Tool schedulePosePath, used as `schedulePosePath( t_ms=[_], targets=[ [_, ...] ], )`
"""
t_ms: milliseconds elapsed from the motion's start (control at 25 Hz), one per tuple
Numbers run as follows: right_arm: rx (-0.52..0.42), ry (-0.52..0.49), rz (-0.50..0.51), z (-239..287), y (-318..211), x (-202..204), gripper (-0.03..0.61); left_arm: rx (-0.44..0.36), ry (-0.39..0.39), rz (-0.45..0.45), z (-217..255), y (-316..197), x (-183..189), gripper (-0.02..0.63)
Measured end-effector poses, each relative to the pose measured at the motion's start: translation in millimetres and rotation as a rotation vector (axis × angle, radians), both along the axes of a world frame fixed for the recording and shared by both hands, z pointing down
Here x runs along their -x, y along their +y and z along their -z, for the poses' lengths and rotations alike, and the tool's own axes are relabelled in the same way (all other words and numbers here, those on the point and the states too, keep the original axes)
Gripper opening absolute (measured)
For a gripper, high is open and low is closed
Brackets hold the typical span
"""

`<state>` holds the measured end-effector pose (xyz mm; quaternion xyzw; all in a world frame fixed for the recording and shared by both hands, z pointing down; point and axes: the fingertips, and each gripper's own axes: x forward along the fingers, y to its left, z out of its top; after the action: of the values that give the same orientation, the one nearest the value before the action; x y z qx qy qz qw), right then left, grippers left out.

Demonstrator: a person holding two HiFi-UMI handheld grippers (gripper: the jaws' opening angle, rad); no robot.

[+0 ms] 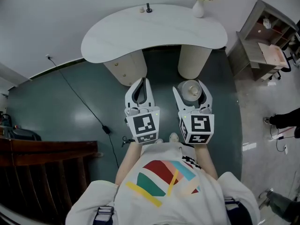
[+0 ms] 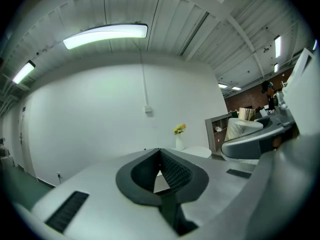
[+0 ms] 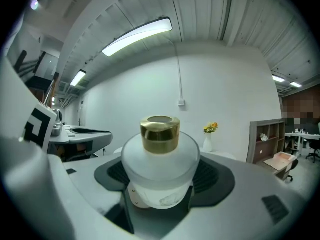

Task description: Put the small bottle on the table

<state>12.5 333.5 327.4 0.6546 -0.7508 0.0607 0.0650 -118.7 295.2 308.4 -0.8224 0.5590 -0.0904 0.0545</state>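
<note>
A small frosted-white bottle [image 3: 160, 166] with a gold cap sits upright between the dark pads of my right gripper [image 3: 160, 176], which is shut on it. In the head view the bottle [image 1: 191, 90] shows from above, held in front of the person at about waist height, short of the white curved table [image 1: 154, 29]. My left gripper [image 1: 140, 93] hangs beside it on the left with its jaws together and nothing between them; in its own view the left gripper [image 2: 160, 176] has its ribbed pads meeting at the tips.
On the table's far edge stand a white vase with yellow flowers [image 1: 200, 3] and a small dark object [image 1: 148, 7]. Two beige pedestals [image 1: 126, 67] carry the table. A grey shelf unit [image 1: 262, 39] stands at the right. A black cable [image 1: 82, 102] runs over the dark floor.
</note>
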Motion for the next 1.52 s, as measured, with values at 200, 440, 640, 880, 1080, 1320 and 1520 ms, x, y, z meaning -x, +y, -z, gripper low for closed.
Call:
schedulePosePath(
  t_ms=[200,440,640,880,1080,1320,1520],
  targets=[
    [-0.009,0.011,0.013,0.0,-2.7,-20.4,0.339,0.006,0.006,0.019,-3.8,-3.6,-19.1,0.017],
    [-0.015,0.009,0.033,-9.2,-1.5,-41.0,0.339,-0.007,0.002,0.043,-8.9,2.1,-38.3,0.017],
    [-0.008,-0.008,0.049,-17.8,-0.8,-45.2,0.339,-0.025,-0.001,0.078,-8.4,10.6,-34.8,0.017],
    [-0.035,0.001,0.064,-10.5,-12.8,-45.6,0.339,-0.052,0.009,0.109,-1.8,-2.0,-27.4,0.017],
    [-0.073,0.014,0.052,-2.3,-29.1,-54.9,0.339,-0.089,0.016,0.094,8.1,-20.7,-36.0,0.017],
    [-0.132,0.045,0.034,10.3,-68.2,-56.8,0.339,-0.108,0.043,0.091,9.7,-72.5,-29.6,0.017],
    [-0.13,0.087,0.031,9.9,-111.7,-59.1,0.339,-0.101,0.063,0.099,6.8,-128.9,-28.9,0.017]
  ],
)
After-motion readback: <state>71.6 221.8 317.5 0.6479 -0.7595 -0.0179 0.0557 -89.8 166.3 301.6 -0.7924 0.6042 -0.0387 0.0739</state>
